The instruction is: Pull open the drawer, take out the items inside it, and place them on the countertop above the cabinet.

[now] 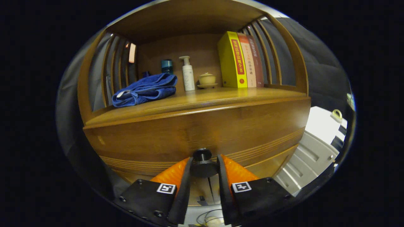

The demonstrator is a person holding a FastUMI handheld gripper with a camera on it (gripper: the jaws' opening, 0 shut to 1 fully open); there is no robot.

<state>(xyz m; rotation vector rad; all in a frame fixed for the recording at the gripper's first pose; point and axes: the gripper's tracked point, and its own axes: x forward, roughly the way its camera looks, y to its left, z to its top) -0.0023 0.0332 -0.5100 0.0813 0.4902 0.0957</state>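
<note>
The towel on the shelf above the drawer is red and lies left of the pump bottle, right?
Not quite. In the gripper view the towel is blue, not red. It does lie left of the pump bottle on the shelf above the drawer. The claw is shut on the drawer knob.

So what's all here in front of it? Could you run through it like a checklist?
Surface: wooden countertop, partly occupied.
Job's things: drawer front looks closed; black knob; contents hidden.
Clutter: blue towel, pump bottle, lidded cup on saucer, teal cup, three books.
Gripper: fingers either side of knob, apparently pressing it.
Cables: a thin one below, between the fingers.
Surroundings: slatted cabinet sides, white furniture.
</note>
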